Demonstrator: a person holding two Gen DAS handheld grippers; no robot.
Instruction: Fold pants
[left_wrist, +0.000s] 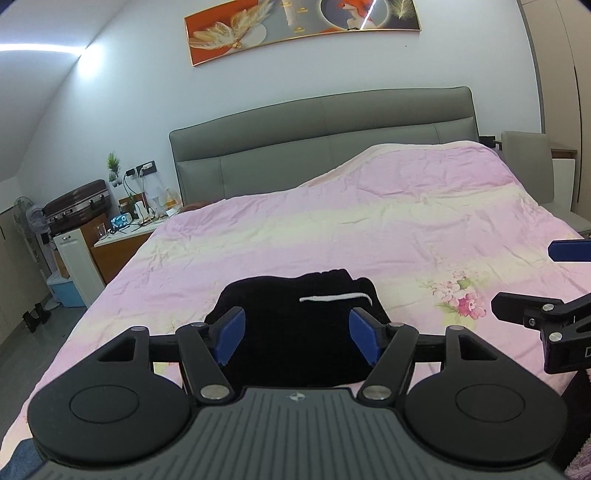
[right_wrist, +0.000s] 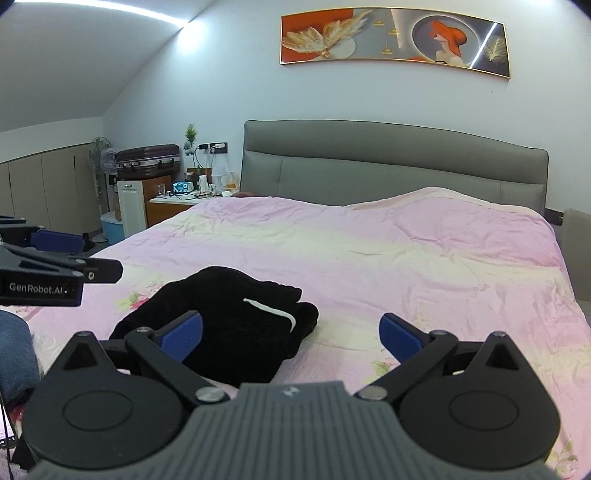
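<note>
Left gripper (left_wrist: 297, 332) jaws wide above folded pants (left_wrist: 295, 325)

Folded pants (right_wrist: 236, 321) on the near end of the bed (right_wrist: 406, 258), headboard (right_wrist: 391, 166) and wall picture (right_wrist: 395, 40) behind, nightstand (right_wrist: 173, 206) and suitcase (right_wrist: 147, 160) far left, both grippers hovering apart at the near edge.

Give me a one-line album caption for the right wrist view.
Black pants lie folded on the pink bedspread, both grippers open, right gripper above them.
</note>
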